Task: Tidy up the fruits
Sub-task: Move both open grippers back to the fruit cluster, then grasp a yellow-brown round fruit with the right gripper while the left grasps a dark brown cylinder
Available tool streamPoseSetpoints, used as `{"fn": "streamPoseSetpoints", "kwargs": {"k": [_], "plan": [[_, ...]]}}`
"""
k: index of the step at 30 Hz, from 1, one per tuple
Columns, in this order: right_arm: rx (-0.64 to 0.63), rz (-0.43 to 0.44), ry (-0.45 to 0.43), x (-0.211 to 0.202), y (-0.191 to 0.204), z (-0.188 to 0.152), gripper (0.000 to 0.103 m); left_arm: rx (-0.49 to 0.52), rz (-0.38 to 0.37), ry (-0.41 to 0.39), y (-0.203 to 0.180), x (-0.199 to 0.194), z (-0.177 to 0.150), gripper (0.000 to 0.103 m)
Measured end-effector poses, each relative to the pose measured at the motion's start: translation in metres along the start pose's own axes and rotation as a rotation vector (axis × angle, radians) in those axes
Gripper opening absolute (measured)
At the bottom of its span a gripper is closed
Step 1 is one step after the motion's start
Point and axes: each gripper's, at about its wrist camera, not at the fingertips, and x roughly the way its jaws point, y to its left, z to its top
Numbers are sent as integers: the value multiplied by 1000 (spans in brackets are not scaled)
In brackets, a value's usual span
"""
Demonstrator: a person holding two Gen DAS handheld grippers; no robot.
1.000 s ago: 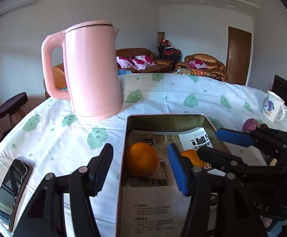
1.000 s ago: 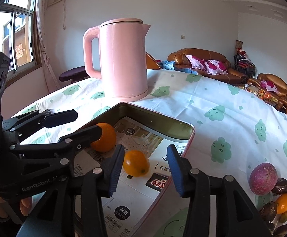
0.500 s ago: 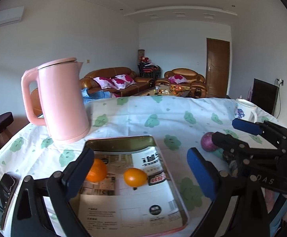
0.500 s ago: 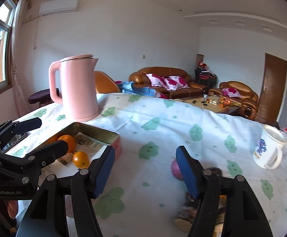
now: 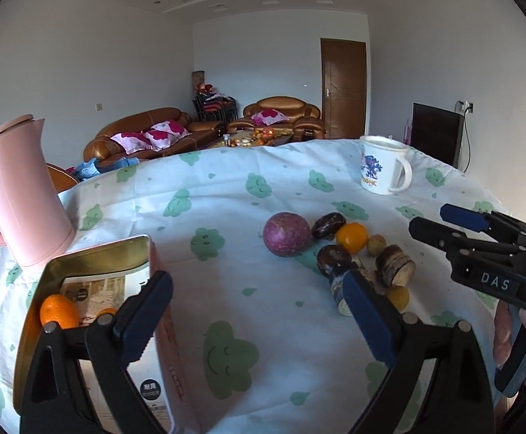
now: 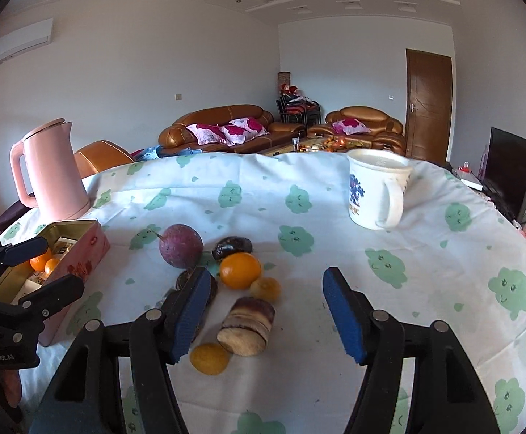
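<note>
A loose pile of fruit lies on the tablecloth: a purple round fruit [image 5: 286,233] [image 6: 180,246], an orange [image 5: 351,237] [image 6: 240,270], dark wrinkled fruits [image 6: 232,246], a cut brown layered piece [image 6: 246,325] and small yellow ones [image 6: 209,358]. My right gripper [image 6: 266,311] hovers open just before the pile, its left finger covering one dark fruit. My left gripper [image 5: 259,311] stands open and empty, between the pile and the pink tin [image 5: 100,256]. Two oranges [image 5: 58,311] [image 6: 39,262] lie in the tin on printed paper.
A pink kettle [image 5: 16,195] [image 6: 54,177] stands behind the tin at the far left. A white printed mug [image 5: 380,170] [image 6: 375,188] sits at the back right of the round table. Sofas and a door lie beyond the table's far edge.
Both grippers swung right, away from the tin toward the fruit pile, and their jaws widened. The two oranges stayed behind in the tin.
</note>
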Motion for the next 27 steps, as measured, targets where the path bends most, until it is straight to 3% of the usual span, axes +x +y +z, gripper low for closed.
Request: {"fn": "streamPoseSetpoints", "kwargs": {"k": [6,10,15,16,21,27], "plan": [[-26,66,113,-3,5,-17,66,-15,-23,28,-2,9,-1,97],[-53,141,200,8,19,-28,46,-6,-21,27,-4,11,1,97],[-83,167,273,26,31,-35,45,11,-34,45,-8,18,0,97],[-78,178,297,30,31,-36,36,12,-39,52,-9,20,-1,97],[-55,185,288,29,27,-35,31,15,-73,92,-12,29,-2,97],[-66,105,185,10,23,-30,30,8,-121,123,-19,36,-1,96]]}}
